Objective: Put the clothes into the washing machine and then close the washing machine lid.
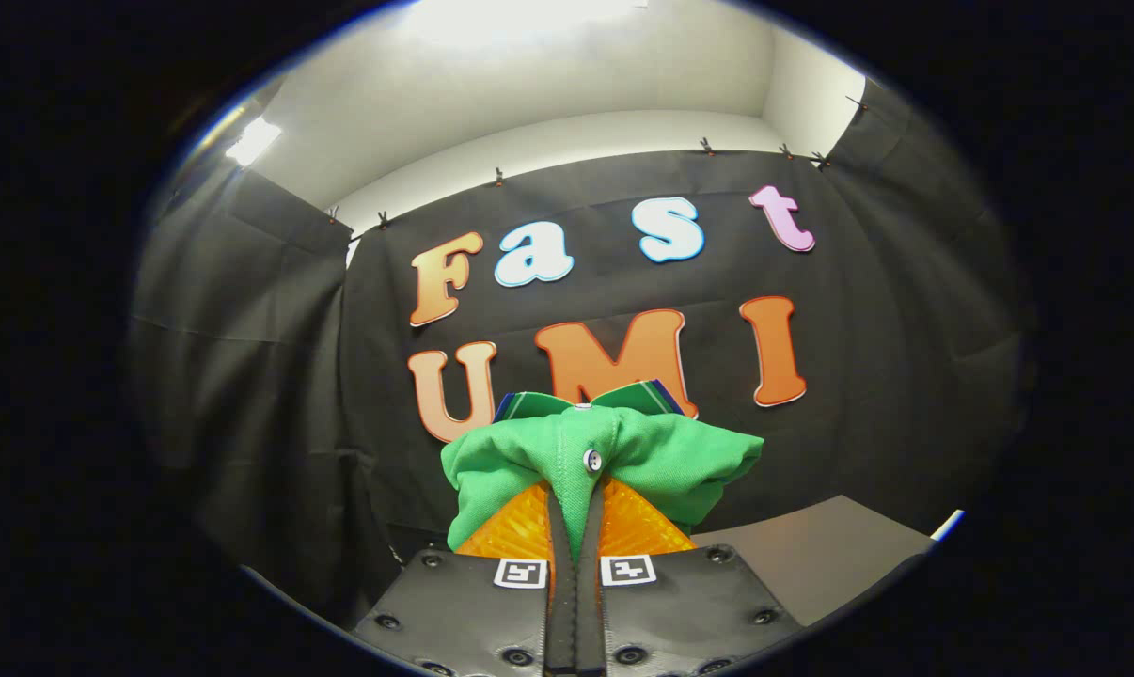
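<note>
A green polo shirt (661, 461) with a small white button and a striped collar hangs bunched up in my gripper (576, 512). Both orange fingers (515, 527) press together on a fold of the green fabric, which runs down between them. The shirt is lifted in the air in front of the black cloth wall and hides the fingertips.
A grey table surface (811, 555) shows low to the right of the fingers, with its edge further right. Black cloth walls close in the booth ahead and on both sides, under a white ceiling.
</note>
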Available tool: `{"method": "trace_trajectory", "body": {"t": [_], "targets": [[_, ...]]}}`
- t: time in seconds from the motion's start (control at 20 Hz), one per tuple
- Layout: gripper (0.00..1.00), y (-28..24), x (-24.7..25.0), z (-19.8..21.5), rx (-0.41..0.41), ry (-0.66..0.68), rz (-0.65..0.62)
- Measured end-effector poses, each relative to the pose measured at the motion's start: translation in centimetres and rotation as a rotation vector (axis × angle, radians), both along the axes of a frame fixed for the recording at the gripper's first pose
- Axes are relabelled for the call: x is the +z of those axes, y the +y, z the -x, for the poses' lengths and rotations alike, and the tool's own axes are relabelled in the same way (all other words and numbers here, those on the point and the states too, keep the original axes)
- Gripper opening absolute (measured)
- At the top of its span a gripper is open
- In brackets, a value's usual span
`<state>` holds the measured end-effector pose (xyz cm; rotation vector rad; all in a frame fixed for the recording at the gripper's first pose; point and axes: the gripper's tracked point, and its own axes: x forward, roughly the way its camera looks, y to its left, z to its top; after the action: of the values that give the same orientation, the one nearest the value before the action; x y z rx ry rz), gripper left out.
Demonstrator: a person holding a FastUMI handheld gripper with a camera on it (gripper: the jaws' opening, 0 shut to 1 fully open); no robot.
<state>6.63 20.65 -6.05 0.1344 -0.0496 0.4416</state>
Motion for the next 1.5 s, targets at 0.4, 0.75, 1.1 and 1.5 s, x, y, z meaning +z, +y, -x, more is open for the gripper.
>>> {"method": "trace_trajectory", "body": {"t": [0.4,0.75,1.1,1.5], "targets": [[0.07,13.5,-1.2,0.6,0.144,0.019,0.01],[0.07,24.7,-10.0,0.5,0.237,0.134,0.053],[0.08,29.0,-19.5,-1.7,0.2,0.26,0.093],[0.08,29.3,-34.3,-4.2,0.121,0.498,0.215]]}}
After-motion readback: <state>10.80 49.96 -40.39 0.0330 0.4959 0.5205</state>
